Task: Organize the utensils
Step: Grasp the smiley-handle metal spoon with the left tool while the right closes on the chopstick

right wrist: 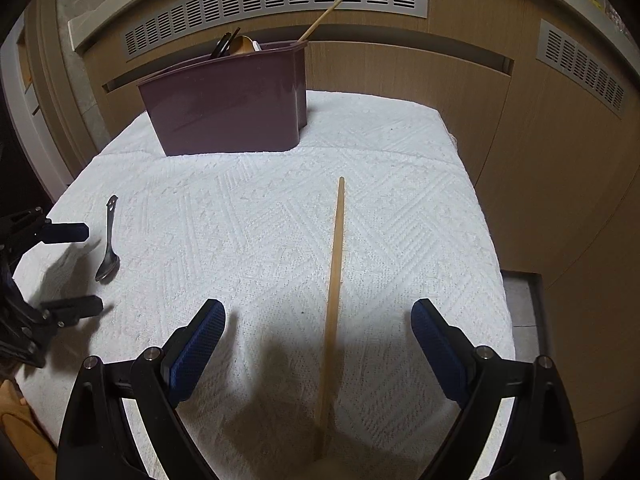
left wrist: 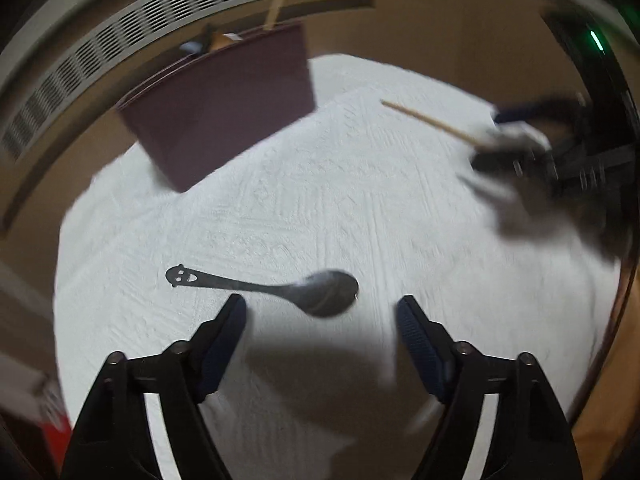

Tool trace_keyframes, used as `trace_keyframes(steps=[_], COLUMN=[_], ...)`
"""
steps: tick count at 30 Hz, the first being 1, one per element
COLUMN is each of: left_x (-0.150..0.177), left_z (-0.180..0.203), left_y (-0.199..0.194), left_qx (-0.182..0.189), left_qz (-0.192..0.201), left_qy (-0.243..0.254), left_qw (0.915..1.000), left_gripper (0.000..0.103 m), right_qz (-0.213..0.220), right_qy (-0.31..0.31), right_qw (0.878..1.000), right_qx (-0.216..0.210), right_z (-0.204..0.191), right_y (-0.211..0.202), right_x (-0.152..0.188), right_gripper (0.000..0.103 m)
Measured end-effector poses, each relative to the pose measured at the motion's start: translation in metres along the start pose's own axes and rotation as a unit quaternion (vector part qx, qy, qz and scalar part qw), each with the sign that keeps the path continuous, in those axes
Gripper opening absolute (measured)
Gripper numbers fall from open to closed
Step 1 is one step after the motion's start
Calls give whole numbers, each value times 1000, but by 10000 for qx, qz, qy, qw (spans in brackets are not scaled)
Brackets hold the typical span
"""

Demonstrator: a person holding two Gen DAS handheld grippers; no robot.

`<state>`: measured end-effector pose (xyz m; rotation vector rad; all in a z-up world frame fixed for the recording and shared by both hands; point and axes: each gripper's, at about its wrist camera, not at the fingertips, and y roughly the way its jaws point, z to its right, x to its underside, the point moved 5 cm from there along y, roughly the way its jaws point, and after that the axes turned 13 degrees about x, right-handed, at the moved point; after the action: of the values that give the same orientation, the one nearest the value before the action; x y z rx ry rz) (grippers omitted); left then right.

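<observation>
A dark metal spoon [left wrist: 276, 286] with a smiley-face handle end lies on the white textured cloth [left wrist: 340, 184], just ahead of my open left gripper [left wrist: 322, 312]. It also shows in the right wrist view [right wrist: 109, 244], with the left gripper [right wrist: 76, 268] straddling it. A wooden chopstick [right wrist: 334, 280] lies on the cloth between the fingers of my open right gripper [right wrist: 318, 320]. The chopstick [left wrist: 430, 122] and right gripper [left wrist: 516, 152] show blurred in the left wrist view. A maroon utensil holder [right wrist: 228, 108] stands at the back, holding several utensils.
The cloth [right wrist: 260, 208] covers a small table set against a wooden wall with ventilation grilles [right wrist: 276, 4]. The table's right edge [right wrist: 496, 240] drops to the floor. A red and white object [left wrist: 48, 420] sits low at the left.
</observation>
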<state>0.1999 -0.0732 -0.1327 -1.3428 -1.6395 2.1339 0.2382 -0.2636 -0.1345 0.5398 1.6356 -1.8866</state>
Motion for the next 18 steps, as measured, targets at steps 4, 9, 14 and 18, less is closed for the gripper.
trace_keyframes(steps=[4,9,14,18], left_x=[-3,-10,-10,-14], left_z=[2,-15,-30,-50], left_y=[0,10,10,9], left_qx=[26,302,464,34], left_qz=[-11,87,94,195], left_qy=[220,4,-333,-641], left_qw=[9998,9995,9983,9977], left_gripper=[65,68,51,19], right_qz=[-17,6,4,41], right_qy=[-8,28,18,4], right_qw=[10000,10000,10000,10000], right_qx=[1,2,24,89], right_z=[-1,0,1,0], right_y=[1,1,1,-1], right_x=[-1,-1,0,0], right_gripper=[92,92,92,92])
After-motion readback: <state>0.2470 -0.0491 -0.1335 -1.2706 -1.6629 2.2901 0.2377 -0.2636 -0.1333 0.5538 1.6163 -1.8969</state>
